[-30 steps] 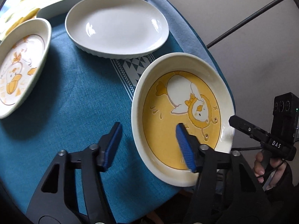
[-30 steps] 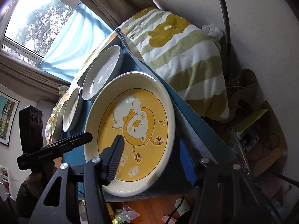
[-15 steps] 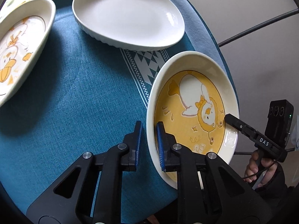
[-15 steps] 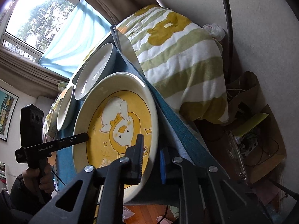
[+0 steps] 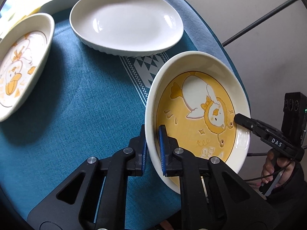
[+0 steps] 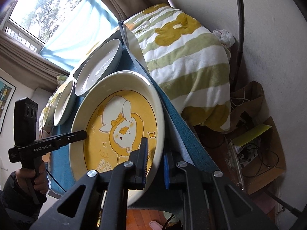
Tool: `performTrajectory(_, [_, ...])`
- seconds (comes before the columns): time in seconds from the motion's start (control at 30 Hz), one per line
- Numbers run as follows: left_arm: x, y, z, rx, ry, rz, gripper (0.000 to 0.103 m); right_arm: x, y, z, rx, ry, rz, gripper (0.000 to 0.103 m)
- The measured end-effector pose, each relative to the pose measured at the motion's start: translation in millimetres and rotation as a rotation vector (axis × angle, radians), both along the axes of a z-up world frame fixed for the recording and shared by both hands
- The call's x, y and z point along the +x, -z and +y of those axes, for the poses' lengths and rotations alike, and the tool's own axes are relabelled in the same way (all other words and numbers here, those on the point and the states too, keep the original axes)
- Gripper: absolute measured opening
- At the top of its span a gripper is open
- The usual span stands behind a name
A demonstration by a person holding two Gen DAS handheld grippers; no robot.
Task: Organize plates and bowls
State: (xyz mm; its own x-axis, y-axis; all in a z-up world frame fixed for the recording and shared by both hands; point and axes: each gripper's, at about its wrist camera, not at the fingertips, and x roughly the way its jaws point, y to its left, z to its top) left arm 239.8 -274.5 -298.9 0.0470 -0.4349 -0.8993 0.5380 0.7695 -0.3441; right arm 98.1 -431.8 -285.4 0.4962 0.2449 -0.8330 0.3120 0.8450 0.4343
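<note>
A cream plate with a yellow duck picture [image 5: 197, 111] sits at the right edge of the blue-clothed table [image 5: 76, 115]. My left gripper [image 5: 152, 134] is shut on its left rim, one pad inside and one outside. The right gripper [image 6: 155, 149] is shut on the opposite rim of the same plate [image 6: 119, 126]. Each gripper shows in the other's view: the right one [image 5: 238, 117] at the plate's right rim, the left one [image 6: 84, 134] at its left rim. Farther back lie a plain white oval plate [image 5: 126, 21] and a white duck plate [image 5: 21, 61].
The table's edge runs just past the yellow plate, with floor below. A striped green and white blanket [image 6: 188, 57] lies beyond the table. A cardboard box with cables [image 6: 259, 143] stands on the floor. A black pole [image 5: 259, 17] leans by the wall.
Both grippers stood open around the yellow plate's rims a second ago. They have closed and now pinch the rim on opposite sides. The right wrist has rolled slightly.
</note>
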Motion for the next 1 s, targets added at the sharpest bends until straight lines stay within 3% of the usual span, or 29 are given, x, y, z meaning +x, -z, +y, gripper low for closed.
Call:
performTrajectory(0.23, [-15.0,-14.2,6.4,-0.019,-0.018,-0.053,0.009,6.1,-8.3,4.8,-0.052,-0.063,-0.030,0.013])
performTrajectory(0.47, [-30.7,-42.2,49.2,-0.070,-0.138,-0.087,0.009,25.1,-31.2,28.5,-0.074,-0.168,-0.057,0.013])
performTrajectory(0.7, [-42.3,-70.7,136.7,-0.065,-0.298,-0.124,0.009,57.7,-51.1,87.7,-0.068,-0.338,-0.091,0.013])
performTrajectory(1.0, [-56.0,-58.0,264.7,-0.019,-0.479,-0.093,0.009,88.1,-28.7,202.0,-0.020,-0.519,-0.063,0.013])
